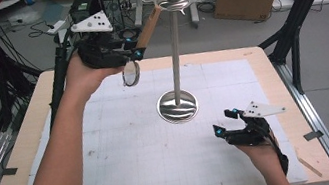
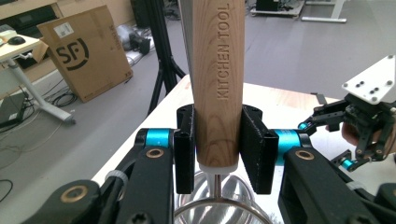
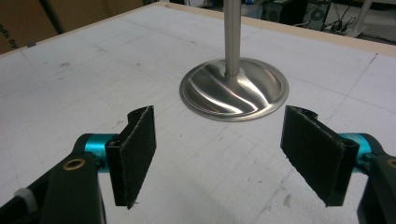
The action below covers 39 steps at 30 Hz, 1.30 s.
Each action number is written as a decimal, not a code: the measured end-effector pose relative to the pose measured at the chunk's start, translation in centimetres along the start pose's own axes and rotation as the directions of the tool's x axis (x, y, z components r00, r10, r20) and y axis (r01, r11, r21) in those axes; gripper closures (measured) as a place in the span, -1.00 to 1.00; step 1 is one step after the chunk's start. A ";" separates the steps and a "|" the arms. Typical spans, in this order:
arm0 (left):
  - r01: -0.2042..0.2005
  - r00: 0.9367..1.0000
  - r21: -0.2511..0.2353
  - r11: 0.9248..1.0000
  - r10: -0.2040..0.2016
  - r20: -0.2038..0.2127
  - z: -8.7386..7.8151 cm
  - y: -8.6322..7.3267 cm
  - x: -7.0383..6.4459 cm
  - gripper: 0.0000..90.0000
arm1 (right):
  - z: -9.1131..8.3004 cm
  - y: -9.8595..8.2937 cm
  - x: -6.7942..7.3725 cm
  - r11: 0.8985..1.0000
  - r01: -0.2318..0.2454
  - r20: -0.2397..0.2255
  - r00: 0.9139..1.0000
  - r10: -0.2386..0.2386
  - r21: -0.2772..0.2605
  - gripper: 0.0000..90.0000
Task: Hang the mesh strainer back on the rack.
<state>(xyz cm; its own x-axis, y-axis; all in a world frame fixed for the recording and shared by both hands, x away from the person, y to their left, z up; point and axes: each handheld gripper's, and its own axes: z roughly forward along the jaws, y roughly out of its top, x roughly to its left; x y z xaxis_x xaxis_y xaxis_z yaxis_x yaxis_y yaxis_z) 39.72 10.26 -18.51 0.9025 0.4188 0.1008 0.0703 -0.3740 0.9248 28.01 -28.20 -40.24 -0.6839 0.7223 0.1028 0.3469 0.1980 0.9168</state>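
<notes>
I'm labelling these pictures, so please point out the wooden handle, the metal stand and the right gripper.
wooden handle [image 2: 217, 84], left gripper view, mid shaft.
metal stand [image 1: 178, 106], high view, round base.
right gripper [image 3: 217, 156], right gripper view, between its fingertips.

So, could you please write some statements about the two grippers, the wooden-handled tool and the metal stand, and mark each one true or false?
1. The left gripper is shut on the wooden handle of the kitchen tool. True.
2. The right gripper holds the stand's pole. False: its jaws are open and hold nothing.
3. The stand's round base rests on the white mat. True.
4. The kitchen tool lies flat on the mat. False: it is held up in the air near the stand's top.
</notes>
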 end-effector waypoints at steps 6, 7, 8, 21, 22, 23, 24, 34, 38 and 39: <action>0.001 0.999 0.039 0.999 0.000 -0.039 1.5 0.0 -0.5 0.52 | 0.0 0.0 0.0 1.000 -0.002 -0.001 1.000 0.002 0.003 -0.43; 0.005 0.999 0.038 0.999 -0.004 -0.039 1.7 0.0 -0.6 0.52 | 0.0 0.0 0.0 1.000 -0.005 -0.005 1.000 0.006 0.006 -0.43; 0.006 0.999 0.039 0.999 -0.004 -0.040 1.8 0.0 -0.6 0.52 | 0.0 0.0 0.0 1.000 -0.002 -0.002 1.000 0.002 0.003 -0.43; 0.000 0.997 0.097 0.995 0.008 -0.080 1.9 -1.0 -0.5 0.17 | -0.1 0.0 0.0 1.000 -0.003 -0.003 1.000 0.003 0.001 -0.43; 0.005 0.996 0.100 0.995 0.004 -0.088 1.8 -1.3 -0.4 0.14 | -0.1 0.0 0.0 1.000 -0.003 -0.003 1.000 0.003 0.003 -0.43; 0.016 0.996 0.097 0.995 -0.007 -0.093 1.7 -1.5 -0.2 0.11 | -0.1 0.0 0.0 1.000 -0.002 -0.003 1.000 0.002 0.003 -0.43; 0.025 0.995 0.099 0.995 -0.016 -0.098 1.5 -1.8 -0.1 0.08 | -0.1 0.0 0.0 1.000 -0.003 -0.003 1.000 0.003 0.003 -0.43; 0.090 0.991 0.118 0.989 -0.076 -0.114 0.6 -5.1 1.0 -0.16 | 0.1 0.0 0.0 1.000 0.000 -0.003 1.000 0.000 0.009 -0.43; 0.101 0.990 0.140 0.985 -0.085 -0.117 0.4 -6.5 1.2 -0.22 | 0.1 -0.1 0.1 1.000 -0.003 -0.004 1.000 0.003 0.014 -0.43; 0.105 0.989 0.140 0.985 -0.090 -0.114 0.3 -6.8 1.2 -0.23 | 0.1 -0.1 0.1 1.000 -0.003 -0.004 1.000 0.003 0.015 -0.43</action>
<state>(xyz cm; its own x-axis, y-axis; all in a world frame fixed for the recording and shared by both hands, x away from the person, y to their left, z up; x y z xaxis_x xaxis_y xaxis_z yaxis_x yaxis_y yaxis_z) 40.50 13.06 -24.80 0.8381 0.5424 0.0587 0.2238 -0.4400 0.8696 27.98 -28.08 -40.32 -0.6849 0.7207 0.1073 0.3589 0.2055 0.9105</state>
